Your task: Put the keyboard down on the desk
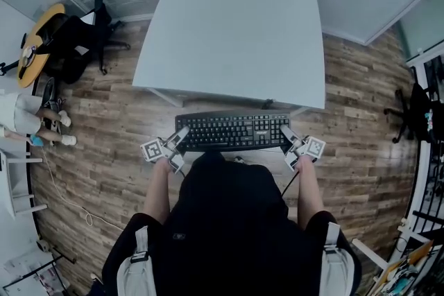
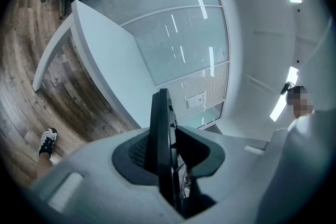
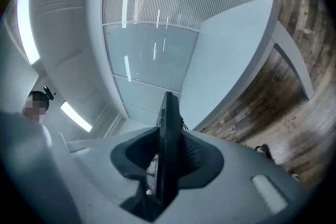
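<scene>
Clamps keyboard (image 1: 232, 132) ends w/ left gripper (image 1: 180, 136) & right gripper (image 1: 286, 134), holds it short of desk (image 1: 236, 31); set-down not yet done.

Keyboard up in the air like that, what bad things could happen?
The keyboard is pinched only at its ends by the left gripper and right gripper; it could slip or tilt if one lets go first.
It hangs short of the desk; it might bump the near edge or land half off.
</scene>
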`<action>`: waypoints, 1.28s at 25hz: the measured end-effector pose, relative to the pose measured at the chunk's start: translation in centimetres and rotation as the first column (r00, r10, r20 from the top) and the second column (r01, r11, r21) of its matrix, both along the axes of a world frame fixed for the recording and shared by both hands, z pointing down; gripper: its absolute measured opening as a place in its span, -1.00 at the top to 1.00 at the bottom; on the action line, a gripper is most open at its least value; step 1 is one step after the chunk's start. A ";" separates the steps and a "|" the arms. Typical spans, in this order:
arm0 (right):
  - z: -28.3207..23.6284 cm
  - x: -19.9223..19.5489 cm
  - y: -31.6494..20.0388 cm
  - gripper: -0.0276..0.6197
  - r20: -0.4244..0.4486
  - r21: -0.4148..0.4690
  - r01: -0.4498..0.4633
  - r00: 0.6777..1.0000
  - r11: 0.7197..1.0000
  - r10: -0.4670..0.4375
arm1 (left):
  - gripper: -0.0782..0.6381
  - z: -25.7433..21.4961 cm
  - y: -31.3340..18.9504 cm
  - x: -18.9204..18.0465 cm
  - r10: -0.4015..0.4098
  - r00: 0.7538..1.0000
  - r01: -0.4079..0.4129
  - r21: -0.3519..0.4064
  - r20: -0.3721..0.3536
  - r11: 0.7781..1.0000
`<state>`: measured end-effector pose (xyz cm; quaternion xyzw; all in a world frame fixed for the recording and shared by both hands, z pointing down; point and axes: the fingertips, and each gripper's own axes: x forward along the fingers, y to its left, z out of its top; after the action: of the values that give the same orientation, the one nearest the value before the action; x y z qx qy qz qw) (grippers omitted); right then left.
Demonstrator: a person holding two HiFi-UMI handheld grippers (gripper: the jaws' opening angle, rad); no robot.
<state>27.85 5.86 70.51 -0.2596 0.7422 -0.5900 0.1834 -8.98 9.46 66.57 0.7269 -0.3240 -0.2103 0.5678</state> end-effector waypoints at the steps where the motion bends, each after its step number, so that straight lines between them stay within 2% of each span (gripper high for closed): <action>1: 0.0 0.2 -0.5 0.56 -0.002 0.007 -0.010 1.000 1.000 0.010 | 0.49 -0.1 -0.8 0.2 0.008 1.000 -0.008 0.001 -0.007 1.000; 7: -0.3 0.3 -3.9 0.56 0.002 0.021 -0.062 0.998 0.998 0.062 | 0.49 0.4 -6.4 0.1 0.066 0.998 -0.066 -0.004 0.012 0.998; 11: 0.0 -0.9 -6.7 0.56 -0.013 0.012 -0.090 0.996 0.996 0.090 | 0.49 1.1 -10.1 -1.2 0.088 0.996 -0.088 -0.040 0.003 0.995; 15: 0.1 -2.7 -9.8 0.56 -0.026 0.007 -0.114 0.993 0.993 0.114 | 0.49 1.2 -14.0 -2.9 0.111 0.994 -0.112 -0.034 -0.011 0.993; 20: 0.1 -4.4 -13.8 0.56 -0.042 -0.016 -0.162 0.986 0.987 0.161 | 0.49 2.0 -19.1 -4.7 0.135 0.991 -0.136 -0.062 -0.026 0.989; 25: 0.4 -5.4 -17.4 0.56 -0.053 -0.035 -0.198 0.979 0.980 0.196 | 0.49 2.6 -24.5 -5.7 0.186 0.982 -0.187 -0.049 -0.019 0.981; 29: 0.6 -6.6 -19.5 0.56 -0.074 -0.041 -0.212 0.975 0.976 0.208 | 0.49 2.6 -26.9 -6.9 0.172 0.983 -0.175 -0.053 -0.059 0.983; 32: 0.3 -7.0 -20.1 0.56 -0.077 -0.038 -0.214 0.974 0.976 0.211 | 0.49 2.8 -27.4 -7.4 0.164 0.985 -0.167 -0.043 -0.061 0.985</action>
<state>20.87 -14.19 70.85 -0.3629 0.7027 -0.5740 0.2123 -16.36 -17.94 69.34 0.7311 -0.2512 -0.1750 0.6097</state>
